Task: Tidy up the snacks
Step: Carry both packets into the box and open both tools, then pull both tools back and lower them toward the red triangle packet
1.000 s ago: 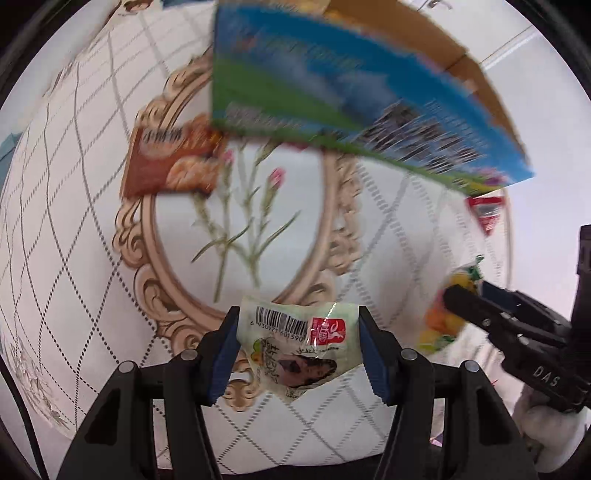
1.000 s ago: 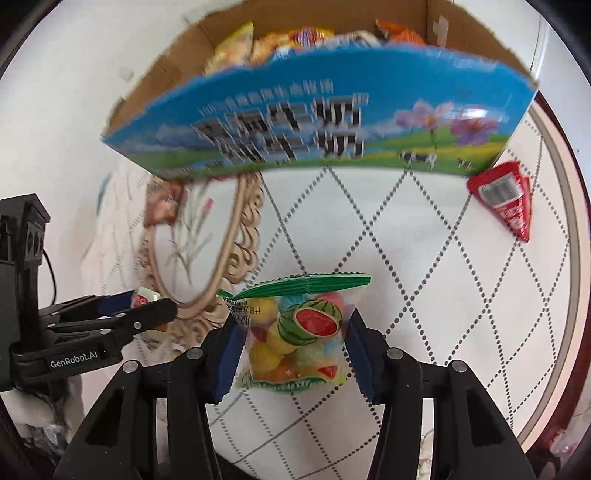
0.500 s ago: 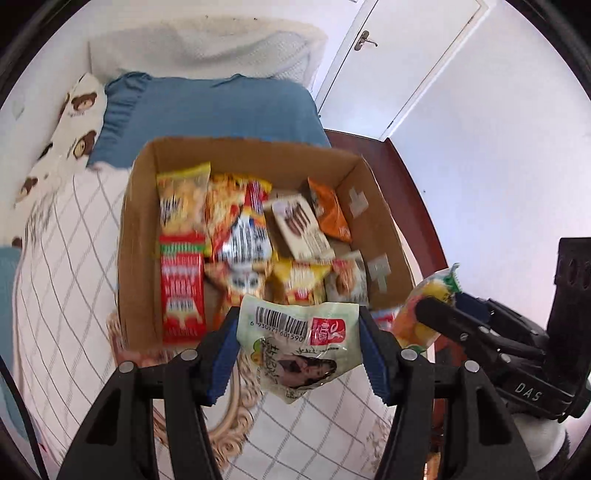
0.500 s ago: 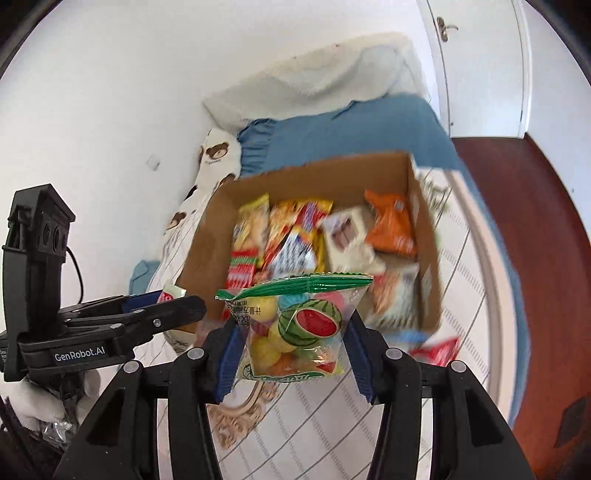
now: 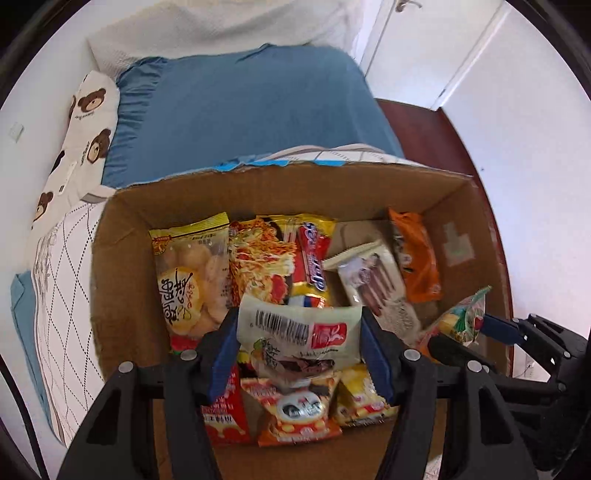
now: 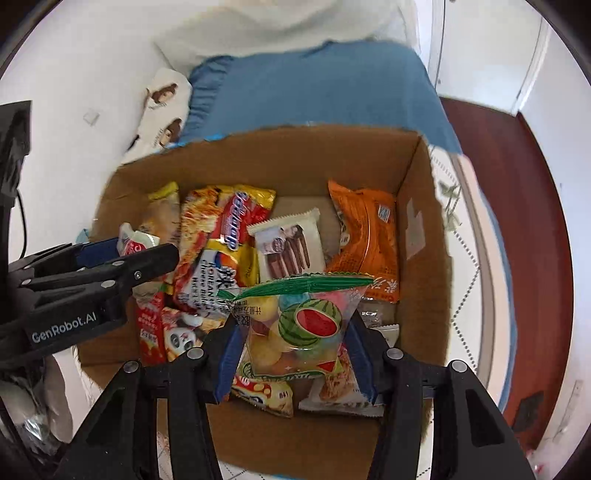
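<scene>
An open cardboard box [image 5: 122, 258] [image 6: 421, 236] holds several snack packets. My left gripper [image 5: 299, 343] is shut on a pale snack packet [image 5: 299, 332] with a barcode and red logo, held above the box's inside. It also shows in the right wrist view [image 6: 136, 243] at the left. My right gripper [image 6: 291, 332] is shut on a clear fruit candy bag [image 6: 299, 325] with a watermelon print, held over the box's near right part. The bag also shows in the left wrist view [image 5: 461, 317] at the right.
The box stands on a white quilted cloth [image 5: 62, 280] on a bed. A blue pillow [image 5: 251, 110], a bear-print pillow [image 5: 77, 133] and a white blanket [image 5: 221, 26] lie behind it. Dark red floor [image 6: 517, 206] and a white door [image 5: 424, 48] are at the right.
Both grippers rose from the tabletop level beside the box, then moved forward over its opening, each still holding its packet. The box interior now fills both views.
</scene>
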`<state>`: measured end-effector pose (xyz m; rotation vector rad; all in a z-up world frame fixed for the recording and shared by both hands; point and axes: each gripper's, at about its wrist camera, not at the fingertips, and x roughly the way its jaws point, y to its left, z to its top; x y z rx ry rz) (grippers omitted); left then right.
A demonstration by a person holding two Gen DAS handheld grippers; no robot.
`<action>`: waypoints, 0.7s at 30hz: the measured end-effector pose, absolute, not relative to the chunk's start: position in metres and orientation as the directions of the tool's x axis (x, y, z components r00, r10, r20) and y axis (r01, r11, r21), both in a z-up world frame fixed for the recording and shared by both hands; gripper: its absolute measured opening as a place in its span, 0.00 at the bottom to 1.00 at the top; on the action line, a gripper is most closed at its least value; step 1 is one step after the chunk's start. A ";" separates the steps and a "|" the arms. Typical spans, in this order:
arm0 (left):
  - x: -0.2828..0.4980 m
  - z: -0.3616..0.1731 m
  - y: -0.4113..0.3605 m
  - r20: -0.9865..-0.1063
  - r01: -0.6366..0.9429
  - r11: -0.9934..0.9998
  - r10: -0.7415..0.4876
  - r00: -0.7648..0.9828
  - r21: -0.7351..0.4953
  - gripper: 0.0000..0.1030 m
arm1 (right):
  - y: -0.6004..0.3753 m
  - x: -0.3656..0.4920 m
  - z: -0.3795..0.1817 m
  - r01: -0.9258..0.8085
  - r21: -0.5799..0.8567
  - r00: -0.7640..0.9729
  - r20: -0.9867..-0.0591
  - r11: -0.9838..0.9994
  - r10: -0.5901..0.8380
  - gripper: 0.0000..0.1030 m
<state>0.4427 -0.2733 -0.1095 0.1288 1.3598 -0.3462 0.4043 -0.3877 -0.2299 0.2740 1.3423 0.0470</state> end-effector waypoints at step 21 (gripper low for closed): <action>0.401 -0.079 -0.243 -0.928 0.273 0.958 -0.178 0.326 -0.088 0.88 | -0.377 0.364 -0.205 0.140 0.109 0.319 -0.946 0.984 0.060 0.96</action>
